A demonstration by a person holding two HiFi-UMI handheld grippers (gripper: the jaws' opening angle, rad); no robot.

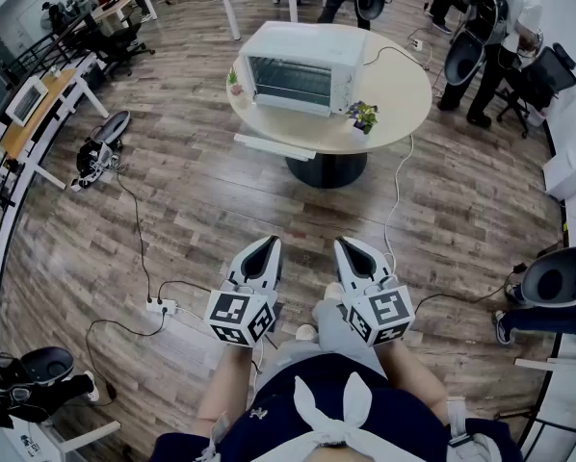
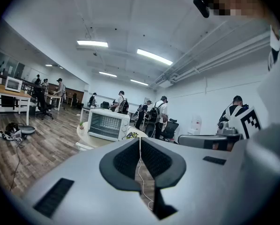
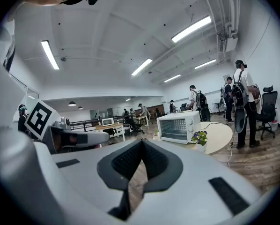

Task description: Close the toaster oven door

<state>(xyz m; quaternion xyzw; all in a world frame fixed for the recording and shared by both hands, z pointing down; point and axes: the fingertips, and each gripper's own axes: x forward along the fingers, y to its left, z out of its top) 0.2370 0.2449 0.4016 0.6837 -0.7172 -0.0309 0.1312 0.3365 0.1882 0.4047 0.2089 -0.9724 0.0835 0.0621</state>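
A white toaster oven [image 1: 298, 70] stands on a round beige table [image 1: 404, 104] some way ahead of me across the wooden floor. Its glass door faces me and looks upright against the front. The oven also shows small in the left gripper view [image 2: 107, 124] and in the right gripper view [image 3: 178, 127]. My left gripper [image 1: 267, 248] and right gripper [image 1: 351, 248] are held side by side close to my body, far short of the table. Both point at the oven. The left gripper [image 2: 140, 139] and the right gripper [image 3: 141, 142] are shut with nothing between their pads.
A small potted plant [image 1: 363, 115] sits at the table's near edge, right of the oven. A power strip [image 1: 161, 305] and cables lie on the floor to my left. People with backpacks [image 1: 500, 27] stand at the back right. Desks [image 1: 38, 104] line the left side and an office chair [image 1: 553, 277] stands at the right.
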